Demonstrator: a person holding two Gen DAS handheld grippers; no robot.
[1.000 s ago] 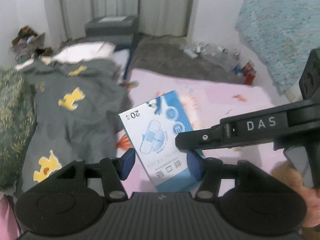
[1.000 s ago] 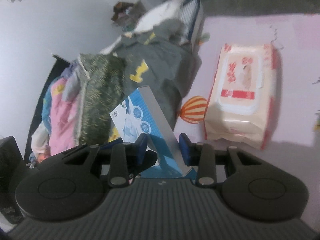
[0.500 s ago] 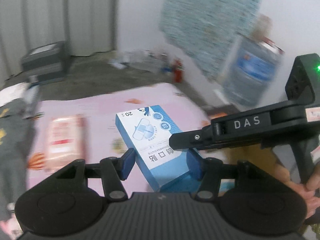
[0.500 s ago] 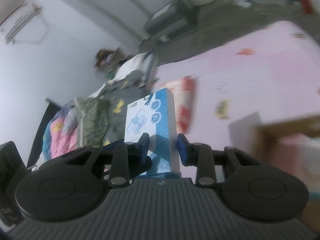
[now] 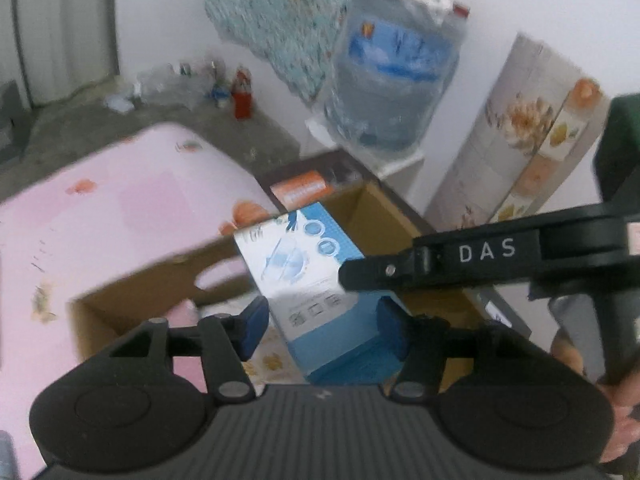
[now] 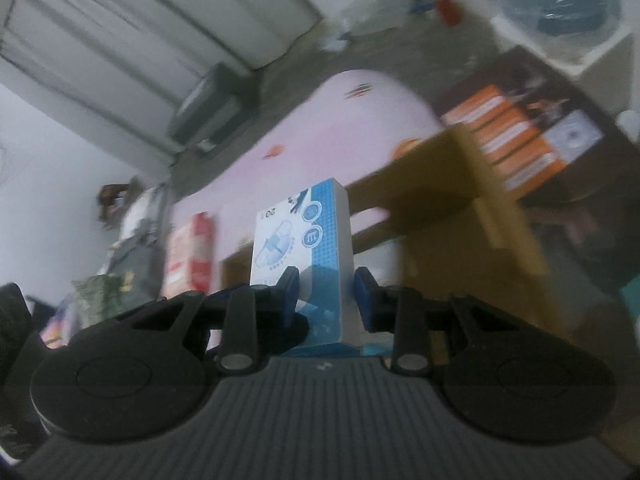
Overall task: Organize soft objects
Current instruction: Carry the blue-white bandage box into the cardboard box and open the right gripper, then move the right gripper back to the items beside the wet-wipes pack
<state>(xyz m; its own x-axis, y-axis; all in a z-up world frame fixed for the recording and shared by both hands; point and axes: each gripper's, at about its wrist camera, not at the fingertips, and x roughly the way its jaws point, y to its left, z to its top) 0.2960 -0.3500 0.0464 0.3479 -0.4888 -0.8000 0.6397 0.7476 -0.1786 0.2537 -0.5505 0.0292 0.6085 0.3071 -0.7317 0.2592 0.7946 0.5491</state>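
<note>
Apparently the sorting is mid-way: in the right wrist view a pack of wipes (image 6: 188,252) and a grey garment (image 6: 124,264) lie out on the pink mat (image 6: 320,136) at about 9 o'clock, not yet gathered. The blue box (image 5: 308,280) is in the air over the open cardboard carton (image 5: 372,208). Judging from that, what remains is to lower the box in, let go, and go back for the rest.

The left gripper (image 5: 322,328) has the box between its fingers, low in the frame at 6 o'clock. Those fingers have just been opening and stand half wide. The pad at 7 o'clock looks a sliver clear of the box's side, and the pad at 5 o'clock sits just beside its edge, so this grip looks released.

The right gripper (image 6: 326,292) comes across from 3 o'clock in the left view. In its own view its fingers stand narrow and clamp the lower part of the box (image 6: 296,240), which stands upright toward 12 o'clock. It seems to carry the weight alone, with the carton (image 6: 440,184) at 2 o'clock.
</note>
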